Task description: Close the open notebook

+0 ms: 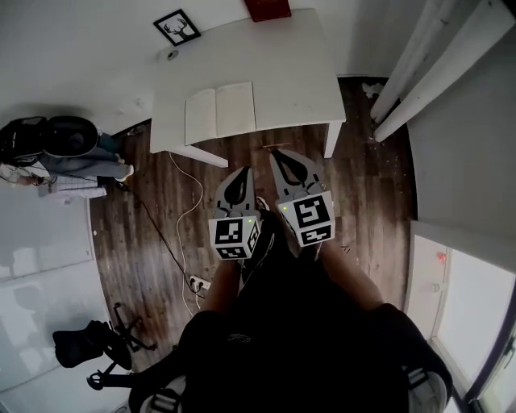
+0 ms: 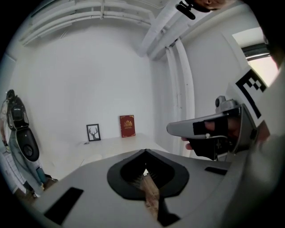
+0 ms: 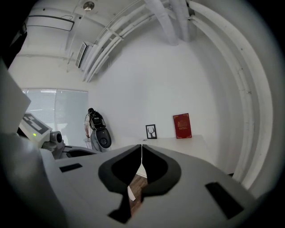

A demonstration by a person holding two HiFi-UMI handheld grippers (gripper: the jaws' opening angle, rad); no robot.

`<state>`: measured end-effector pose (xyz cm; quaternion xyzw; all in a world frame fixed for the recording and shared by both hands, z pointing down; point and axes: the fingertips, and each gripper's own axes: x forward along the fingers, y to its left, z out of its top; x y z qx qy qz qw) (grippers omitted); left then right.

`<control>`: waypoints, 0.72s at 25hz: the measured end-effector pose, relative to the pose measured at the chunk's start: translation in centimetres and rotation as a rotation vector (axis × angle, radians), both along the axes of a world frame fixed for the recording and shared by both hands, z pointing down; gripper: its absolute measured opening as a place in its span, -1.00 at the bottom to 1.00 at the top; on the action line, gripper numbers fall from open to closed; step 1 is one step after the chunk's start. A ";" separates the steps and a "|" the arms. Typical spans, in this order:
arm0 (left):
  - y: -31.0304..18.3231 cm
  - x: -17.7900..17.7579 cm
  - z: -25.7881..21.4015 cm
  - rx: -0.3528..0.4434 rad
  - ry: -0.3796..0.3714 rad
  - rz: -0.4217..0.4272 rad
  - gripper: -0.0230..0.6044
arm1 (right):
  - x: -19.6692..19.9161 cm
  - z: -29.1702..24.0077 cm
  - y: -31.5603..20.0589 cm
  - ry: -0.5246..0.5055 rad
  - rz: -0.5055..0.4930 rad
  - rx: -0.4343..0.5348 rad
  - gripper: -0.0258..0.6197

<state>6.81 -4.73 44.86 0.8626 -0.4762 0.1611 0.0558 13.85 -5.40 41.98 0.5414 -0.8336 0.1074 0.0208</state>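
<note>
The open notebook lies flat with its white pages up, near the front edge of the white table. Both grippers hang over the wooden floor, short of the table. My left gripper is shut and holds nothing; its tip sits just below the table's front edge. My right gripper is beside it, also shut and holding nothing. In the left gripper view the jaws meet at the tip, and the right gripper shows at the right. In the right gripper view the jaws close to a thin line.
A red book and a framed deer picture stand at the table's far edge against the wall. A person with a backpack stands at the left. A white cable and power strip lie on the floor; white pipes run at the right.
</note>
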 end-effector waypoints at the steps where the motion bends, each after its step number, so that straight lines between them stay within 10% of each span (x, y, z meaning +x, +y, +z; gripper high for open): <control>1: -0.4 0.1 0.7 -0.019 0.001 0.005 -0.92 | 0.1 0.7 -0.5 -0.001 0.004 -0.016 -0.85; 18: -10.7 -3.6 6.9 -0.131 -0.091 0.119 -0.92 | -5.3 9.6 -9.6 -0.105 0.042 -0.222 -0.84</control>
